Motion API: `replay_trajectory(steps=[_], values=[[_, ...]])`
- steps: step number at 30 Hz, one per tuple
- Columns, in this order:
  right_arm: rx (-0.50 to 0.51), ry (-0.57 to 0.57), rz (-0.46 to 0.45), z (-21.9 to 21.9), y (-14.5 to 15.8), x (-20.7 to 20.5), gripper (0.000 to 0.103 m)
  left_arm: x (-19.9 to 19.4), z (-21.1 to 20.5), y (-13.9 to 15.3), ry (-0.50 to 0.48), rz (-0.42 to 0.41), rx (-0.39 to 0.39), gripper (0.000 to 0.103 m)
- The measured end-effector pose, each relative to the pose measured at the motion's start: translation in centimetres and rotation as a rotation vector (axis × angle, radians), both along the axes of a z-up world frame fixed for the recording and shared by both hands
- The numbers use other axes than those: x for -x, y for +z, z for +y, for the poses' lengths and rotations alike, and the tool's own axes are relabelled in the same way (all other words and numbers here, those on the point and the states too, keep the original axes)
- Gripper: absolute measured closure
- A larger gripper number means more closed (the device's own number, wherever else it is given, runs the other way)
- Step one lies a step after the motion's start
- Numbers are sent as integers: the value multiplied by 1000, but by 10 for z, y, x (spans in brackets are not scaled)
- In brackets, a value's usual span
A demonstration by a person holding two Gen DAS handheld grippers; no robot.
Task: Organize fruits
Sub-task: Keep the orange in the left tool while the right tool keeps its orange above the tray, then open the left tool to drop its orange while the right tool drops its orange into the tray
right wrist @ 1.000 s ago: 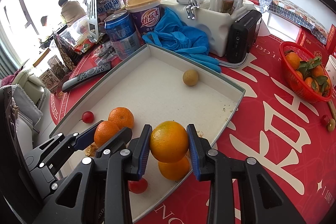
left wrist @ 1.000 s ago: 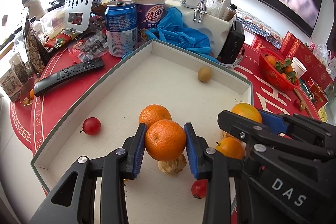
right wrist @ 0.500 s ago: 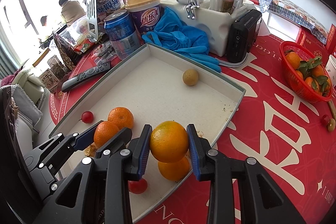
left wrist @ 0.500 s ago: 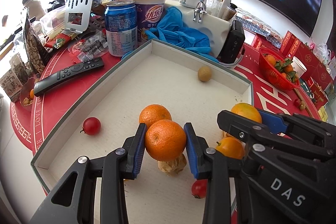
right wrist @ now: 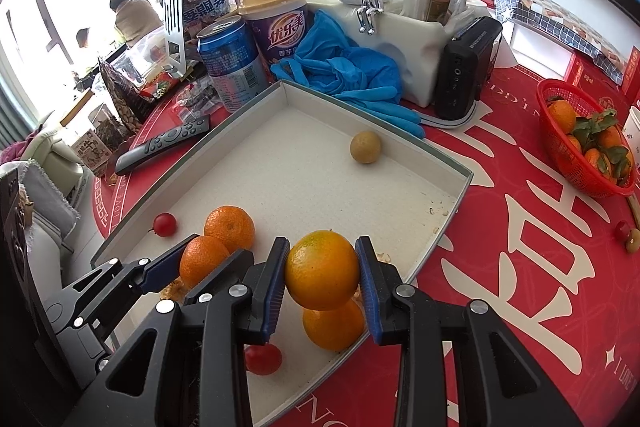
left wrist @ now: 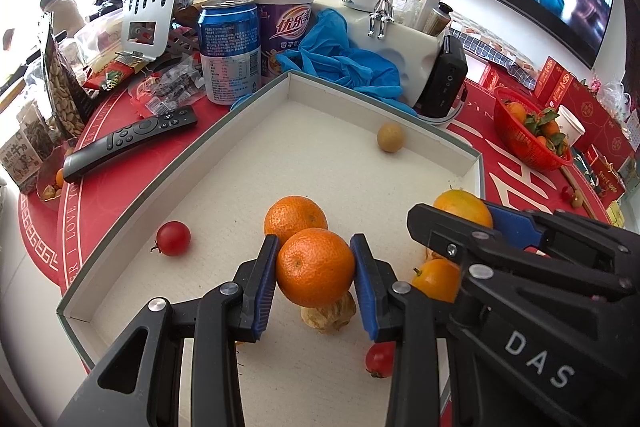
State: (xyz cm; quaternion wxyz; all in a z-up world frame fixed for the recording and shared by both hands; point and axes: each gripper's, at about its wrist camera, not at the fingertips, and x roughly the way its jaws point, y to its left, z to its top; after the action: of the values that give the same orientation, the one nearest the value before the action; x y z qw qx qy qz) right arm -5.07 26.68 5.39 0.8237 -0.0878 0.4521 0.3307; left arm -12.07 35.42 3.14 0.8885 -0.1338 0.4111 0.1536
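Observation:
My left gripper [left wrist: 316,273] is shut on an orange mandarin [left wrist: 315,267], held just above the white tray [left wrist: 256,103]. My right gripper [right wrist: 322,275] is shut on a yellow-orange orange [right wrist: 322,269] over the tray's near right edge [right wrist: 456,199]. In the tray lie another mandarin [left wrist: 295,217], a second orange [right wrist: 333,325], two cherry tomatoes [left wrist: 173,233] [right wrist: 263,359], a tan round fruit [left wrist: 390,137] and a knobbly brown piece [left wrist: 328,317] under the held mandarin. The left gripper with its mandarin [right wrist: 202,259] shows in the right wrist view.
Behind the tray stand a blue can [left wrist: 230,49], a purple cup [left wrist: 286,31], blue gloves [left wrist: 344,63], a white holder [left wrist: 404,43] and a black device [left wrist: 446,79]. A remote [left wrist: 128,141] lies left. A red basket of mandarins [right wrist: 584,139] sits on the red tablecloth at right.

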Motion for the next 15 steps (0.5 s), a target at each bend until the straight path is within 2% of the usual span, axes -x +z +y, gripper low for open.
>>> replay_trajectory(steps=[9, 10, 11, 12, 13, 15], values=[[24, 1, 9, 5, -2, -5, 68, 0, 0, -1, 3, 8, 1, 63], [30, 6, 14, 7, -3, -5, 68, -1, -1, -1, 2, 7, 2, 54], [37, 12, 19, 9, -4, -5, 68, -1, -1, -1, 6, 14, -5, 37], [43, 22, 25, 10, -5, -5, 67, -1, -2, -1, 15, 29, -16, 32], [45, 28, 31, 11, -5, -5, 62, -2, -2, -1, 24, 36, -21, 26], [70, 4, 0, 11, -2, -6, 31, -1, -1, 1, 27, 26, -14, 20]])
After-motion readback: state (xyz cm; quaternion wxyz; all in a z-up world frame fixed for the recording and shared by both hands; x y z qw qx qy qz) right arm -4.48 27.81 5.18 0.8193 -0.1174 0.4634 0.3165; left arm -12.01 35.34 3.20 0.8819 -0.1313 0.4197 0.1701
